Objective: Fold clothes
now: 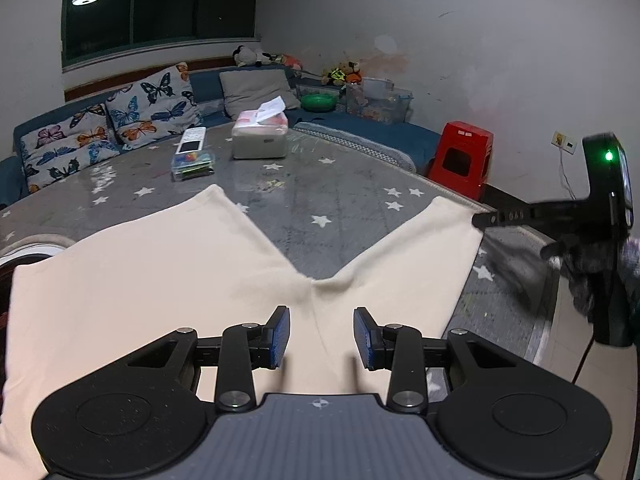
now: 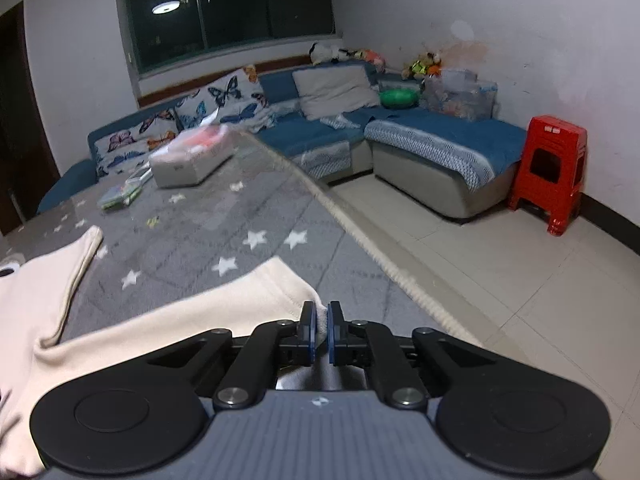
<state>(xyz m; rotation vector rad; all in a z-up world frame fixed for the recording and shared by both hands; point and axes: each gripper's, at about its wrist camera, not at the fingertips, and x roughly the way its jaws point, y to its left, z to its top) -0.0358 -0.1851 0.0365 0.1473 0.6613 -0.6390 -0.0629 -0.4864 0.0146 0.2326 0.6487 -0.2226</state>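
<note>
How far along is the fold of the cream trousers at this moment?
Done: the cream trousers lie spread flat on the star-patterned table, legs apart in a V. In hand: the right gripper is shut on one leg's hem corner; the left gripper is open above the crotch. Left: no fold shows yet, so all folding remains.

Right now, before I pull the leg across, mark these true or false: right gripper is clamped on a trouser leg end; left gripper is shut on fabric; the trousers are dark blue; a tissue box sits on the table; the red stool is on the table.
1. The right gripper is clamped on a leg end of the trousers: true.
2. The left gripper is shut on fabric: false, its jaws stand open above the crotch.
3. Trousers are dark blue: false, cream.
4. A tissue box sits on the table: true.
5. The red stool is on the table: false, on the floor.
</note>
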